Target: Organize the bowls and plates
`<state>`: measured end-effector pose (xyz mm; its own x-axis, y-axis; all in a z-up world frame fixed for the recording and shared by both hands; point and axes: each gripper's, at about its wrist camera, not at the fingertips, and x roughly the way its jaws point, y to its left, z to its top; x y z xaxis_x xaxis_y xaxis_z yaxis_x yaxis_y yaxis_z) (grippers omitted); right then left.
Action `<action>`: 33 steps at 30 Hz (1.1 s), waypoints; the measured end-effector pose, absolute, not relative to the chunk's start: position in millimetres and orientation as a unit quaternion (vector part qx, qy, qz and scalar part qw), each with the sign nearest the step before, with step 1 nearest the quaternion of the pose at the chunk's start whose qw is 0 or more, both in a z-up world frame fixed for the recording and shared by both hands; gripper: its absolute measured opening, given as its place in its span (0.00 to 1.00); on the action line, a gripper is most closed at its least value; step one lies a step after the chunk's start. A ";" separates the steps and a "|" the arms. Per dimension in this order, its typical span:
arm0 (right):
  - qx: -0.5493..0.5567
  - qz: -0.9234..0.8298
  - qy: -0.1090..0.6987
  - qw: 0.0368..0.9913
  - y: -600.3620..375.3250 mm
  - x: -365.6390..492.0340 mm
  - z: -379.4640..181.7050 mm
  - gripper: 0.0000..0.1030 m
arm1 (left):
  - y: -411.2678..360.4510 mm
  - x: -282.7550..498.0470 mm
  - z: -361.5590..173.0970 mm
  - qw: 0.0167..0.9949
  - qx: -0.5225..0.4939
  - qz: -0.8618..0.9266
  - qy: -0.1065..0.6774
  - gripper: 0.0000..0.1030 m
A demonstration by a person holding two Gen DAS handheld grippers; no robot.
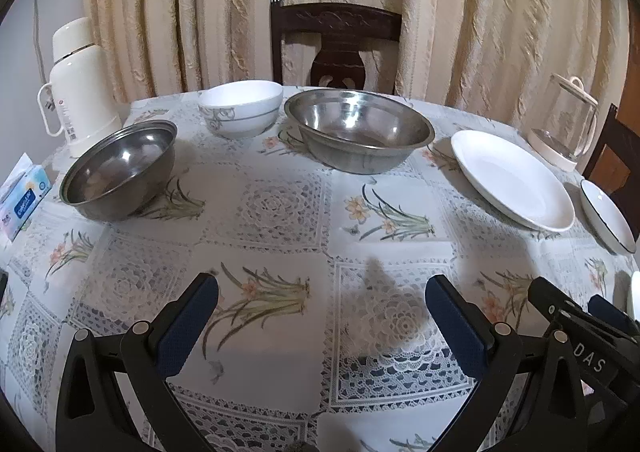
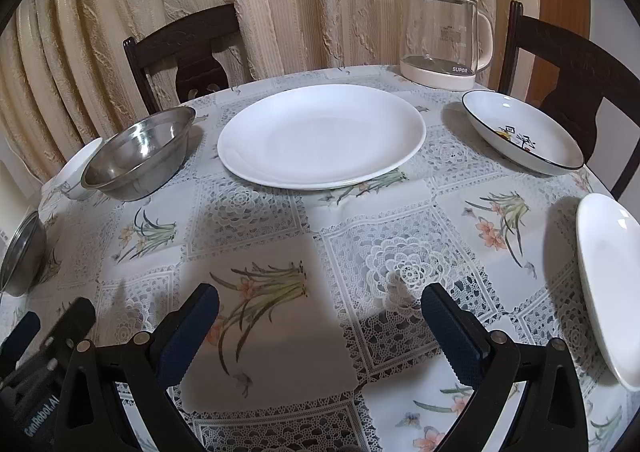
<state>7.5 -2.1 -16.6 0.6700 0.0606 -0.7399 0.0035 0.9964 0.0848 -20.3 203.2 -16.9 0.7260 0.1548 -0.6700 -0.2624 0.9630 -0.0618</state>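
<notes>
Behind the dishes, thermos [image 1: 78, 88], glass kettle [image 2: 442, 36], tissue box [image 1: 22, 196].

Right claw [image 2: 320, 316] gapes before large white plate [image 2: 320, 134]

On the tabletop [image 1: 280, 212], L to R: small steel bowl [image 1: 120, 172], ceramic bowl [image 1: 240, 108] behind it to the R, big steel bowl [image 1: 360, 130], large plate [image 2: 320, 136], then rimmed dish [image 2: 524, 132] w/ another plate [image 2: 612, 284] nearer, at R edge. Flask [image 1: 78, 84] stood behind the small steel bowl w/ tissue box [image 1: 24, 196] at its L; kettle [image 2: 444, 36] sat at the far edge btwn large plate & rimmed dish. Chairs [image 1: 336, 44] stood behind the tabletop, curtain [image 1: 440, 12] behind them.
</notes>
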 end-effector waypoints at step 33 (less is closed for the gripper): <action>0.071 0.025 0.463 0.883 -59.0 53.3 -14.7 1.00 | 175.8 12.6 -9.3 0.908 -0.083 0.016 0.410 1.00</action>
<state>53.3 -59.0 -14.7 0.5709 0.1093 -0.8137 0.0220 0.9887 0.1482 12.6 175.8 -9.3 0.6633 -0.0398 -0.7473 -0.0967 0.9857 -0.1383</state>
